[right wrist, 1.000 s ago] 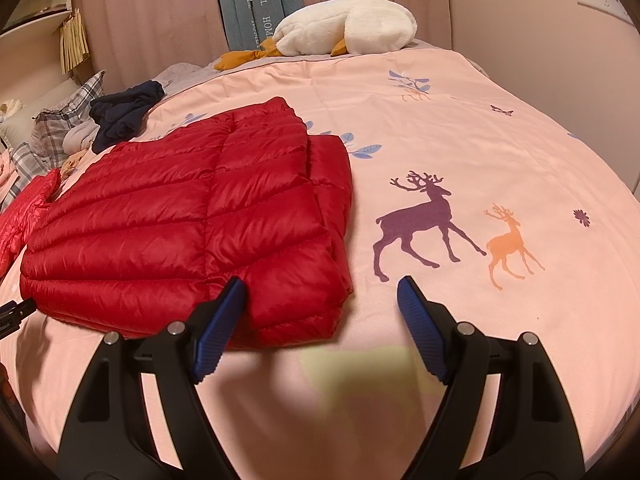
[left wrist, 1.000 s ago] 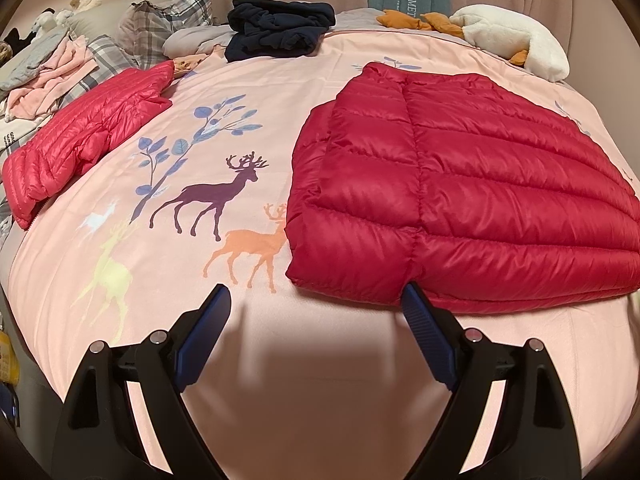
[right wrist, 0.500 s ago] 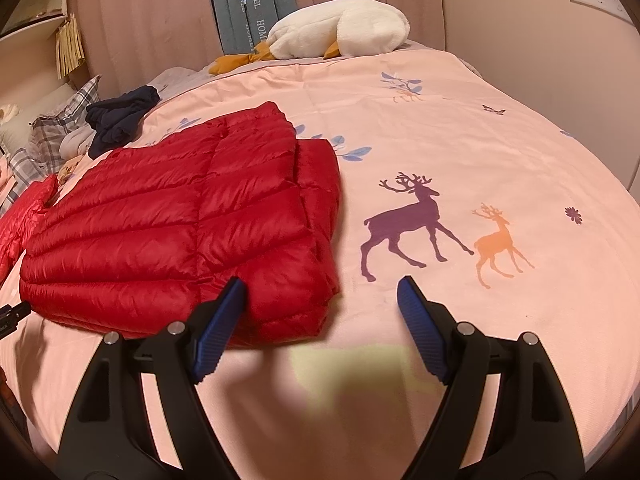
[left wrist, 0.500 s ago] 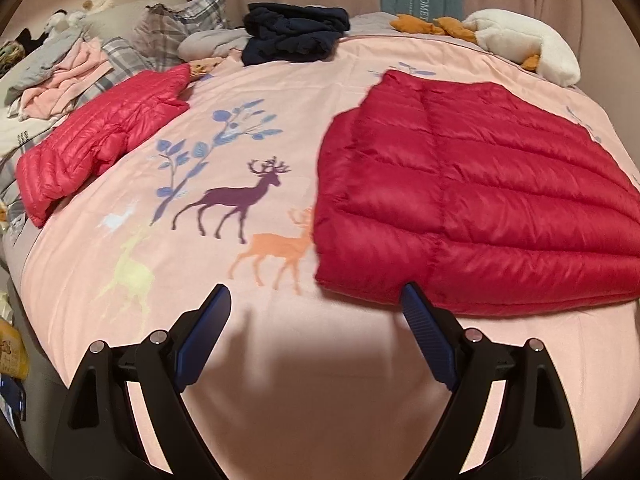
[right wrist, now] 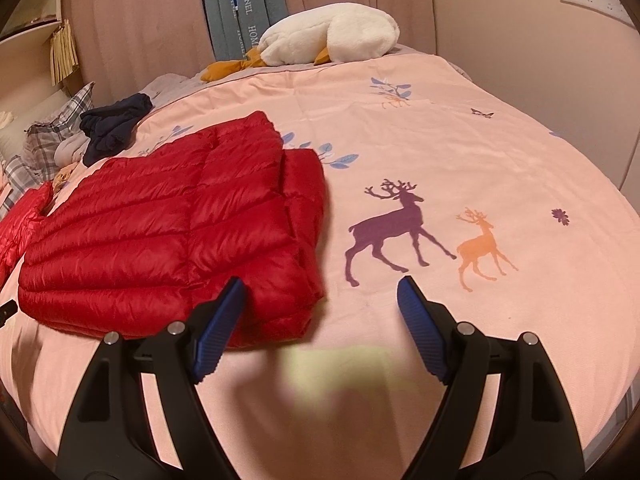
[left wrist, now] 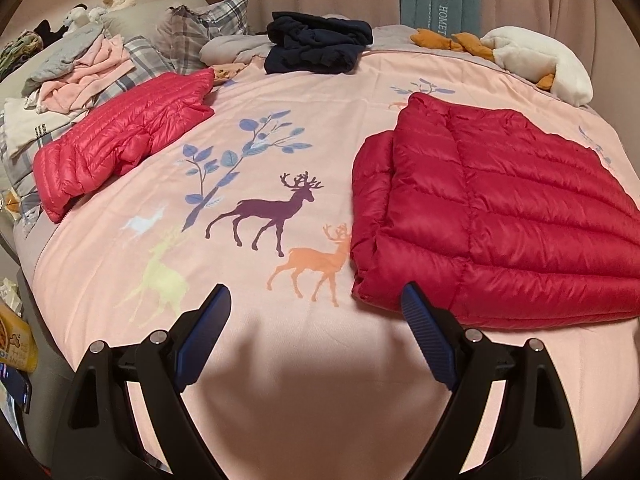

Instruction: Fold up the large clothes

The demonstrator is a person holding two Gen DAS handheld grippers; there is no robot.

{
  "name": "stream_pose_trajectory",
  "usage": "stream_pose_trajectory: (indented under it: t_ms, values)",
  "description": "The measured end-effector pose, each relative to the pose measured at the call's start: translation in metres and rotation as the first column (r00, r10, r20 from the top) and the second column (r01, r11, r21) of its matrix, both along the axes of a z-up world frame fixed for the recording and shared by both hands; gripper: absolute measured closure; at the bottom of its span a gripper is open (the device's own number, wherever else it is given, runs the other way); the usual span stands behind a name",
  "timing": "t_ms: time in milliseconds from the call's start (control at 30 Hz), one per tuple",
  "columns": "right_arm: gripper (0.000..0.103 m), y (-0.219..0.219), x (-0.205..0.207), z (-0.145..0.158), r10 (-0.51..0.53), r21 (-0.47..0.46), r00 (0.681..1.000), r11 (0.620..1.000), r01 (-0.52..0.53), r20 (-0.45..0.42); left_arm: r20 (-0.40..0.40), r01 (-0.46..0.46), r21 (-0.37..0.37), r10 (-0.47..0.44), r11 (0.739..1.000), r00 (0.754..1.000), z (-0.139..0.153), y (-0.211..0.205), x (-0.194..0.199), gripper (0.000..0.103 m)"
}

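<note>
Glossy quilted red down jacket (left wrist: 492,216) lies folded on smooth pink bedspread (left wrist: 280,360)

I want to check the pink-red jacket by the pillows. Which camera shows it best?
The left wrist view: the lighter pink-red jacket lies there whole, folded, at the bed's left by the plaid pillows. The right wrist view catches only a cut-off sliver of it at the left edge, behind the dark red jacket.

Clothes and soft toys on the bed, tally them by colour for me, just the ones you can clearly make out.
Red puffer jackets: 2, folded dark red and brighter red
Navy garment: 1
Pink garment: 1
White plush toy: 1
Total: 5
</note>
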State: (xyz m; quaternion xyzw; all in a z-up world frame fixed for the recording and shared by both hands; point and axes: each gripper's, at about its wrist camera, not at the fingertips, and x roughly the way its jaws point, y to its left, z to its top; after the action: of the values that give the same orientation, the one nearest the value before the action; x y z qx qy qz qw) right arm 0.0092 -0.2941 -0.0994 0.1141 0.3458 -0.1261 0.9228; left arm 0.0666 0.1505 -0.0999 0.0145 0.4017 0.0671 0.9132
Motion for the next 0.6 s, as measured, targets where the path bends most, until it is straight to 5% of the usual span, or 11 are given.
stream_pose_trajectory:
  t_ms: [600]
  values:
    - [0.002, 0.010, -0.012, 0.036, 0.001, -0.018, 0.999, 1.000, 0.000, 0.050, 0.066, 0.031, 0.006, -0.031, 1.000, 0.997, 0.036, -0.017, -0.011, 0.007]
